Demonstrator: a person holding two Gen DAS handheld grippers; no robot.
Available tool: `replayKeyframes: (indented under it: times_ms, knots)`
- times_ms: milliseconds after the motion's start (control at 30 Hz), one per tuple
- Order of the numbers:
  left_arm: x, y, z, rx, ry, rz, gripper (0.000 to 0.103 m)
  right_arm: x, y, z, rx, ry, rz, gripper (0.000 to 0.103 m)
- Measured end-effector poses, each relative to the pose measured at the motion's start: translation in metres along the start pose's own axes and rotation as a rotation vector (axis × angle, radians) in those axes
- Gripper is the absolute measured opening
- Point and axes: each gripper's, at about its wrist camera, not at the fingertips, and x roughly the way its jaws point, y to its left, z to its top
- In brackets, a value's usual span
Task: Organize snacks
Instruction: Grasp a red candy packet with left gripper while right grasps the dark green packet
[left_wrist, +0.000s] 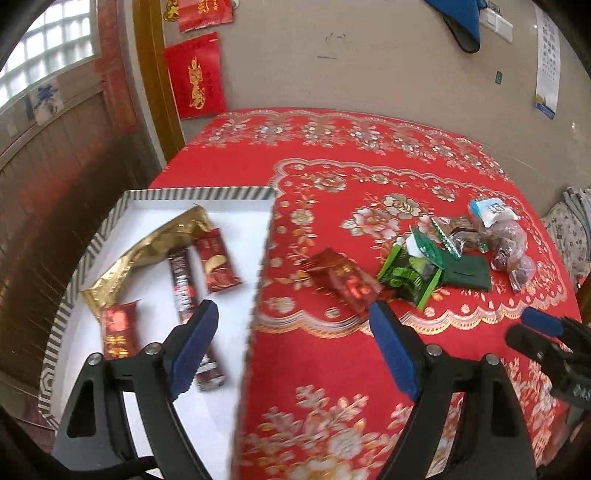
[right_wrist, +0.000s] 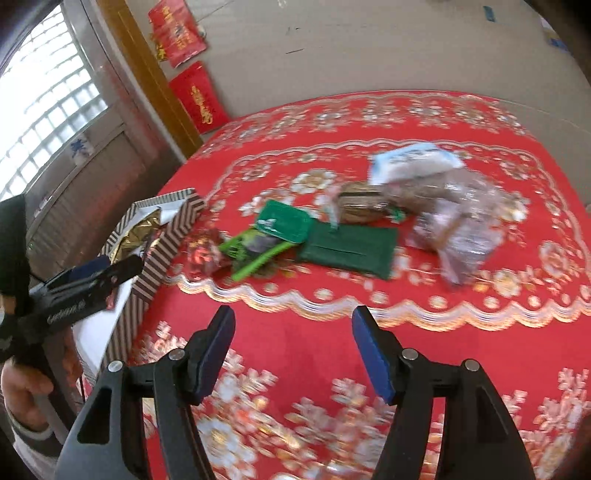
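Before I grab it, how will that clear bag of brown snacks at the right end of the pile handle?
The clear bag looks thin and crinkled, so probably floppy and likely to sag around the pads. Its lumpy brown contents look loose, so they may shift. It bulges more than the flat green packet, so likely heavier.

left tool (left_wrist: 293, 332) agape, right tool (right_wrist: 293, 341) agape

Little can be read. The red hangings (left_wrist: 195, 75) on the wall beyond the tongs carry gold characters too blurred to make out. A white paper (left_wrist: 46, 99) on the window frame, far left of the tongs, bears a blue character, unreadable. The body of the other tongs (right_wrist: 66, 306), seen left of the right tongs, has white lettering, too smeared to read. Snack wrapper print is illegible.
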Motion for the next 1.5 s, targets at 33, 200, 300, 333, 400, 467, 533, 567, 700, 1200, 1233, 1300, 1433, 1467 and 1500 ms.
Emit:
replayKeyframes:
  times_ms: [33,200,300,333,400,467,533,567,700,1200,1233,1300,1433,1467,1500]
  knots:
    - [0.003,-0.004,0.001,-0.001,0.003,0.004,0.084,-0.003,-0.005,-0.001,0.001,-0.003,-0.004,0.066]
    - [0.022,-0.02,0.01,-0.032,0.027,0.024,0.084,-0.015,-0.03,-0.003,0.026,-0.01,-0.01,0.066]
    - [0.035,-0.027,0.016,-0.057,0.049,0.02,0.084,-0.016,-0.042,-0.005,0.044,-0.003,-0.004,0.066]
    - [0.04,-0.029,0.018,-0.064,0.057,0.025,0.084,-0.015,-0.044,-0.005,0.047,0.0,0.001,0.066]
    - [0.049,-0.032,0.021,-0.079,0.068,0.036,0.084,-0.015,-0.047,-0.005,0.046,0.005,0.007,0.066]
    - [0.057,-0.033,0.024,-0.097,0.079,0.038,0.084,-0.015,-0.048,-0.002,0.039,0.005,0.024,0.066]
    - [0.065,-0.034,0.025,-0.113,0.096,0.033,0.084,-0.014,-0.047,0.001,0.023,0.012,0.047,0.066]
    - [0.068,-0.034,0.026,-0.119,0.1,0.035,0.084,-0.013,-0.046,0.003,0.012,0.016,0.053,0.066]
    - [0.083,-0.033,0.027,-0.155,0.127,0.032,0.084,-0.008,-0.041,0.01,-0.03,0.035,0.046,0.066]
    - [0.097,-0.021,0.032,-0.256,0.166,-0.008,0.084,0.054,-0.01,0.042,-0.505,0.103,0.079,0.066]
    - [0.098,-0.022,0.033,-0.257,0.167,-0.009,0.084,0.059,-0.012,0.043,-0.509,0.118,0.081,0.066]
    - [0.1,-0.023,0.034,-0.253,0.169,-0.007,0.084,0.069,-0.016,0.045,-0.518,0.142,0.069,0.066]
    - [0.105,-0.025,0.036,-0.258,0.185,-0.024,0.084,0.079,-0.016,0.052,-0.558,0.145,0.036,0.066]
    - [0.105,-0.025,0.036,-0.261,0.18,-0.021,0.084,0.079,-0.015,0.053,-0.566,0.145,0.038,0.066]
    - [0.106,-0.024,0.036,-0.265,0.179,-0.017,0.084,0.082,-0.014,0.055,-0.577,0.156,0.045,0.068]
